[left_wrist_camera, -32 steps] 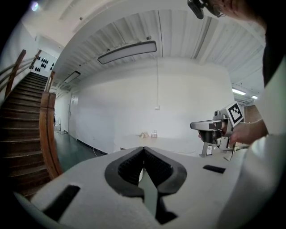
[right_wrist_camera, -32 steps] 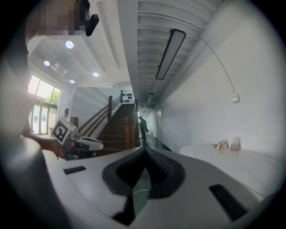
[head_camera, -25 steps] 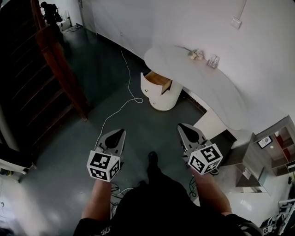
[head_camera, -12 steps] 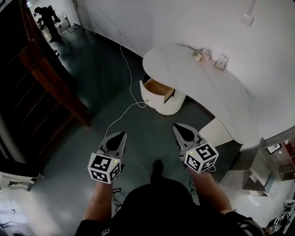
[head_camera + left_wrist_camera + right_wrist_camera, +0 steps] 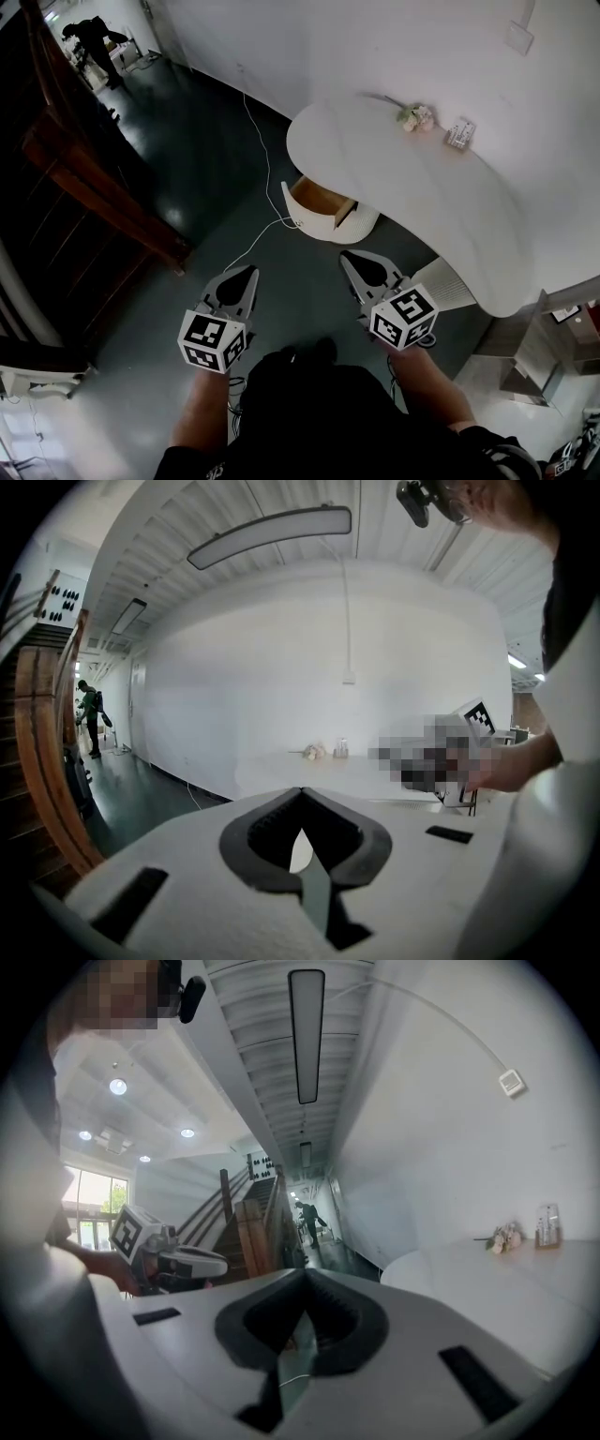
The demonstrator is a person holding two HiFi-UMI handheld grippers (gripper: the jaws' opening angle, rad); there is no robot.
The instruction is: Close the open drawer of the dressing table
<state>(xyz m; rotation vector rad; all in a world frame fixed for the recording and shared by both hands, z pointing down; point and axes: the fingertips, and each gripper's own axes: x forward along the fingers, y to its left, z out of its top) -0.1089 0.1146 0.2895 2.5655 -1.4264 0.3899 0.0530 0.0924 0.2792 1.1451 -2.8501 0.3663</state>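
The white dressing table (image 5: 427, 202) curves along the wall; its rounded end cabinet has a drawer (image 5: 323, 200) pulled out, showing a wooden inside. Both grippers are held low over the dark floor, short of the drawer and apart from it. My left gripper (image 5: 250, 270) is shut and empty, pointing toward the table. My right gripper (image 5: 345, 255) is also shut with nothing in it, its tip a little below and right of the drawer. In the left gripper view the jaws of the left gripper (image 5: 300, 790) meet; in the right gripper view those of the right gripper (image 5: 305, 1272) meet too.
A white cable (image 5: 260, 155) runs across the floor to the cabinet. A small bunch of flowers (image 5: 413, 117) and a small box (image 5: 459, 133) sit on the tabletop. A wooden staircase (image 5: 89, 183) stands at left, a person (image 5: 89, 36) far down the corridor, shelves (image 5: 525, 361) at lower right.
The view has moved closer to the dressing table, so the open drawer sits nearer to both grippers. Both grippers stay shut and have advanced together.
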